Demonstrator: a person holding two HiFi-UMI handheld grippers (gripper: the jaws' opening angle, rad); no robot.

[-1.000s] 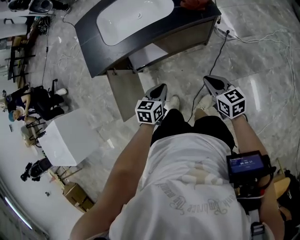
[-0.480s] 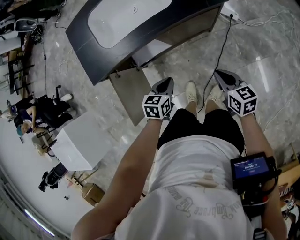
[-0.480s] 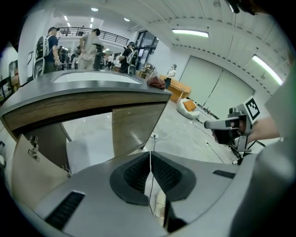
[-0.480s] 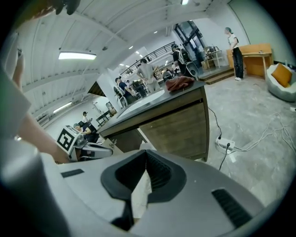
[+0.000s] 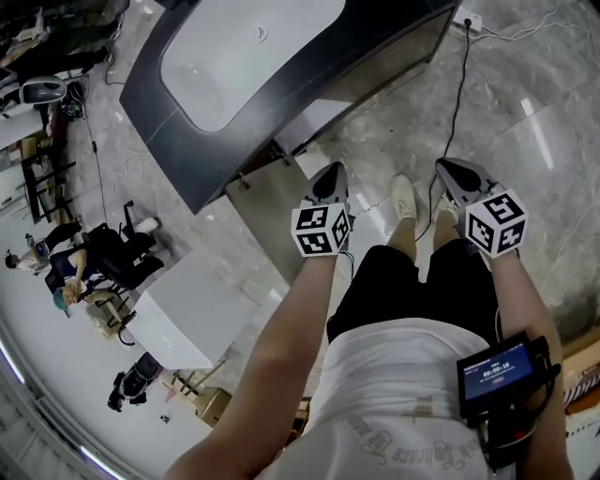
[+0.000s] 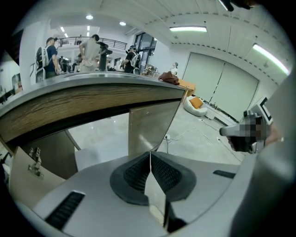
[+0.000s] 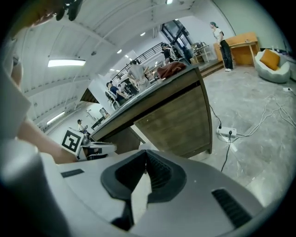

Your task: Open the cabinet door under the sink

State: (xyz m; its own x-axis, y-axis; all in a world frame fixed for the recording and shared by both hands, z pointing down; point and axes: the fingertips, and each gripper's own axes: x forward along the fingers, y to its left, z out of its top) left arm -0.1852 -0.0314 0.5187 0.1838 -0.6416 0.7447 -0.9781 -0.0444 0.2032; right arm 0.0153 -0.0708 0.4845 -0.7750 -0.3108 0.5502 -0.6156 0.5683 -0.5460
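The left gripper is held low in front of the person, its jaws pressed together with nothing between them, as the left gripper view makes plain; the right gripper is held alongside, well apart from it, and its jaws too are closed on nothing; a marker cube is carried on the left one, and another is seen on the right. The counter, dark-topped, is seen from above with the white sink set into it; beneath it the cabinet door is found already swung out, a brown panel standing to the left of the left gripper, with a hinge showing at its upper edge; no contact between gripper and door is shown. In the left gripper view the same door is caught at the far left edge, and an upright panel of the cabinet is seen straight ahead past the closed jaws. A white shelf is visible inside the opened cabinet. A red cloth is seen lying on the counter's far end; a black cable is run across the marble floor to a power strip. A white box is stood on the floor to the left, and people are gathered beyond it.
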